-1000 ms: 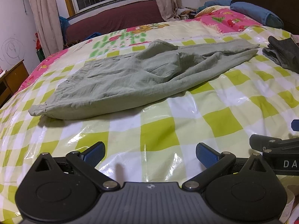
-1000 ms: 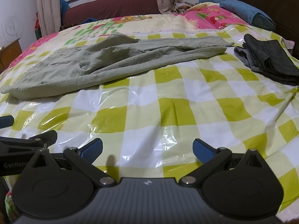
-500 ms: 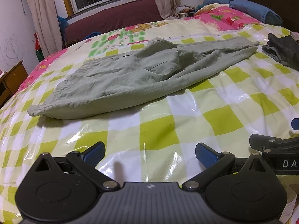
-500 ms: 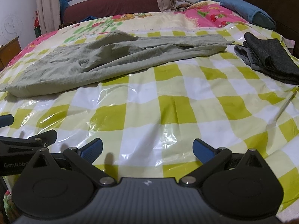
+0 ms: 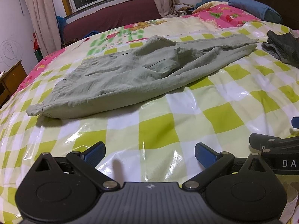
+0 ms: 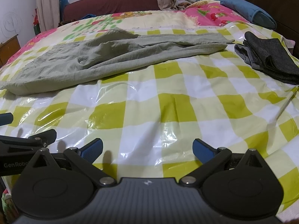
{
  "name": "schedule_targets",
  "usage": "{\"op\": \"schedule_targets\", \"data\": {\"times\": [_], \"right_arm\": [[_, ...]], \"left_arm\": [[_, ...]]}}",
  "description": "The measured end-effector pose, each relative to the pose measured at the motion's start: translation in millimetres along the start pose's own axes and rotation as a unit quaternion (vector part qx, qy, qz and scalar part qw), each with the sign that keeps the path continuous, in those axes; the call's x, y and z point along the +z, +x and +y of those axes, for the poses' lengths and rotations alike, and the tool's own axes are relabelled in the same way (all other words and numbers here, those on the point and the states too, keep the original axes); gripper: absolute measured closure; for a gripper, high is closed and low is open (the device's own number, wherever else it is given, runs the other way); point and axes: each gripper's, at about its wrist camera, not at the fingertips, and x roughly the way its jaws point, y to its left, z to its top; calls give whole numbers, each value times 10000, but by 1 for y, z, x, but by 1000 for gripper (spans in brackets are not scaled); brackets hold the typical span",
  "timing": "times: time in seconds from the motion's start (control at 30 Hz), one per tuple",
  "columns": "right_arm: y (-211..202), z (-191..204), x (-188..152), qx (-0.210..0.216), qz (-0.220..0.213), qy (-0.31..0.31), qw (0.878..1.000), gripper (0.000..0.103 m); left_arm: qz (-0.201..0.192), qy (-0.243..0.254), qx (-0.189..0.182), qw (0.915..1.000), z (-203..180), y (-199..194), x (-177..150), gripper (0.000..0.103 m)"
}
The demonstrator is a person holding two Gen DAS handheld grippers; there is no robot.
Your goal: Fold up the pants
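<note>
1. Bed is filling both views, a glossy green-and-white checked plastic sheet lying over it; pink and floral bedding is showing at 12 to 1 o'clock.
2. Pants, pale grey-green, are lying flat on the sheet at roughly 11 to 12 o'clock in the left wrist view. One end is sitting at 9 o'clock, the other reaching toward 2 o'clock; cannot tell which is the waist. In the right wrist view the same pants are stretching from 9 toward 1 o'clock. Neither tongs is touching them.
3. Dark grey folded garment is resting at 2 o'clock, just beside the right-hand end of the pants, not touching as far as visible.
4. Blue pillow is lying at 1 o'clock, at the far edge.
5. Left tongs are sitting at 6 o'clock, jaws spread wide, blue pads gripping nothing, hovering low above the sheet.
6. Right tongs likewise at 6 o'clock, spread wide, holding nothing; its pads are well apart from the pants.
</note>
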Motion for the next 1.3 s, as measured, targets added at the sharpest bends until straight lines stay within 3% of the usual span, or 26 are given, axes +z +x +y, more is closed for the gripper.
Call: {"op": "schedule_targets", "data": {"times": [0.43, 0.67, 0.77, 0.93, 1.03, 1.23, 1.3], "right_arm": [[-4, 11, 17, 254, -171, -226, 9993, 1], [8, 48, 55, 689, -313, -1035, 9917, 1], [13, 75, 74, 966, -507, -1714, 9791, 2], [37, 127, 91, 1517, -687, -2855, 9438, 2], [55, 157, 93, 1602, -816, -3338, 9253, 3], [81, 197, 91, 1952, -669, -3752, 9037, 18], [89, 204, 87, 2017, -548, -3882, 8976, 31]], "left_arm": [[-176, -222, -59, 9996, 21, -5, 11, 0], [-314, -482, 425, 9974, 77, 1, 23, 0], [-286, -766, 669, 9944, 114, 9, 26, 0], [-315, -1121, 797, 9900, 169, 21, 29, 0], [-293, -1187, 944, 9880, 189, 33, 34, 0], [-327, -1639, 726, 9833, 226, 41, 33, 0], [-227, -1687, 682, 9830, 232, 53, 34, 0]]}}
